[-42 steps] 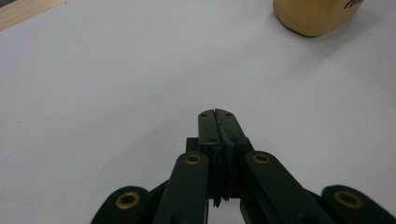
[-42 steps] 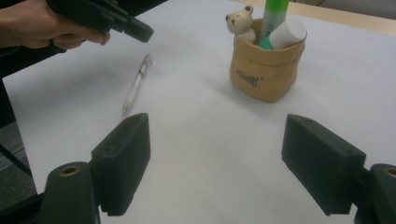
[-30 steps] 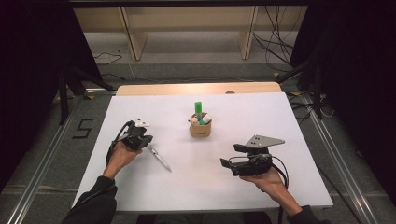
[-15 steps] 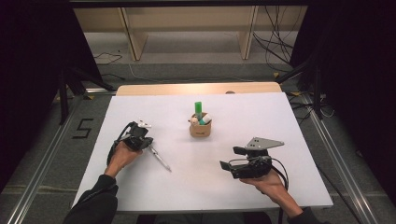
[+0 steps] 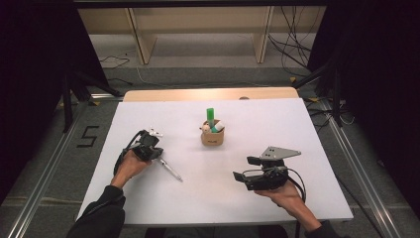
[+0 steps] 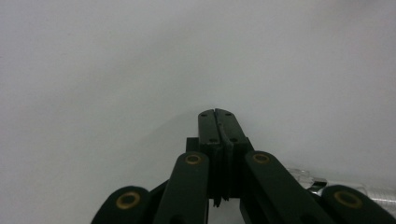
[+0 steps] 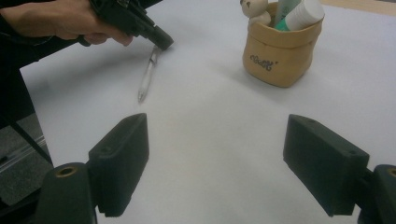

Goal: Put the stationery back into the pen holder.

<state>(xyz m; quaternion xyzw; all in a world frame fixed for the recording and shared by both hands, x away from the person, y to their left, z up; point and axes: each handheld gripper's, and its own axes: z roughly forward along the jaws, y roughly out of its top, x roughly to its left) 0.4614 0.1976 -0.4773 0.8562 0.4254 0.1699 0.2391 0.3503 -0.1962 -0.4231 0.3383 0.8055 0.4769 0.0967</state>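
Nothing really shifted since a second ago: left tongs [image 5: 154, 151] still clenched with nothing between them, tip right by the pen [image 5: 169, 169] lying flat on the worktop [image 5: 297, 134], right tongs [image 7: 217, 163] spread wide and idle, so pickup not started.
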